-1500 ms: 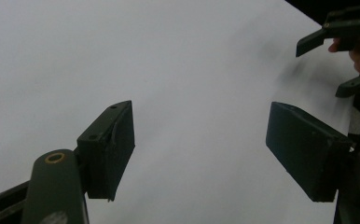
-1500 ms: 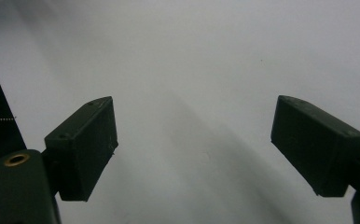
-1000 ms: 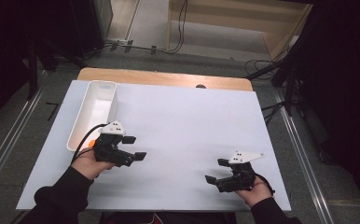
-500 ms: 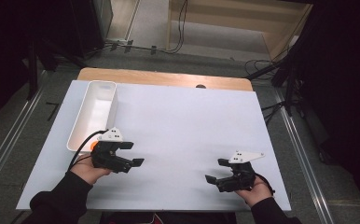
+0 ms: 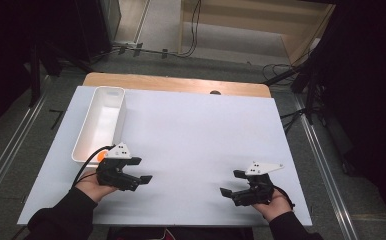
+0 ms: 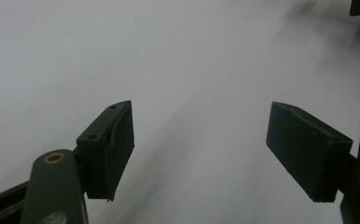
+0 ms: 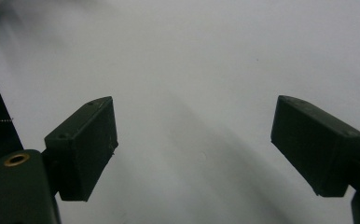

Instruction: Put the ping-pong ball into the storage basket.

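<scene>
Left claw (image 5: 142, 170) beside white bin (image 5: 112, 96)

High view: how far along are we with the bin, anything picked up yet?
Nothing looks done yet. The white bin sits at the table's left edge; a small orange thing shows at its near end, though whether it lies inside is unclear. The left hand-held gripper and right hand-held gripper are both open with nothing between their jaws, low over bare white surface. Every pick or placement remains.

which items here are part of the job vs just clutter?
In play:
left gripper, open, beside the bin
right gripper, open
white bin
orange thing at the bin's near end, partly hidden

Just around:
cables on the floor
wooden board
</scene>
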Demonstrator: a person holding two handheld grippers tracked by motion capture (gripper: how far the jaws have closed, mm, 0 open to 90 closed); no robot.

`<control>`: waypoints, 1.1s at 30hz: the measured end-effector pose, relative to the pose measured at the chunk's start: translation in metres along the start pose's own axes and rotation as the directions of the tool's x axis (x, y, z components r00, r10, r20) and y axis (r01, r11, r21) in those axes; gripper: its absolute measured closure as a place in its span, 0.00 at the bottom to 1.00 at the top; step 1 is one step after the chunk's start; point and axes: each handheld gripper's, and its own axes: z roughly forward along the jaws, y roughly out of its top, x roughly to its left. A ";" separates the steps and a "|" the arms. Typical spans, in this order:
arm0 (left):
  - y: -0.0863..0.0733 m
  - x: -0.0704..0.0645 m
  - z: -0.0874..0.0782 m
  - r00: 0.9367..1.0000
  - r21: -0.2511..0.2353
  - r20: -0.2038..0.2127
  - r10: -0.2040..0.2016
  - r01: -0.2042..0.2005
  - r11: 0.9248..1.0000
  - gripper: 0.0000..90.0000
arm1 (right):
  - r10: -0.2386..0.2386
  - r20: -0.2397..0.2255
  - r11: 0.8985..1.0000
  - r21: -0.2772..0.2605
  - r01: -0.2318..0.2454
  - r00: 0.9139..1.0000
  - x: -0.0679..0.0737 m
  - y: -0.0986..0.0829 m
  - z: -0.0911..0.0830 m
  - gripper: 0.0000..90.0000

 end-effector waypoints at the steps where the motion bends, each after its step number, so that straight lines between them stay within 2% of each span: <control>1: -0.001 0.000 0.000 1.000 -0.002 0.003 -0.005 0.005 1.000 0.26 | 0.000 0.000 1.000 0.000 0.000 1.000 0.000 0.000 0.000 0.15; 20: -0.019 -0.002 -0.006 1.000 0.038 -0.012 -0.002 0.002 0.999 0.26 | 0.007 0.001 1.000 0.008 -0.007 1.000 0.001 0.000 0.000 0.15; 33: -0.024 0.000 -0.011 1.000 0.043 -0.026 0.006 -0.005 0.999 0.26 | 0.005 0.001 1.000 0.008 -0.005 1.000 0.001 0.000 0.000 0.15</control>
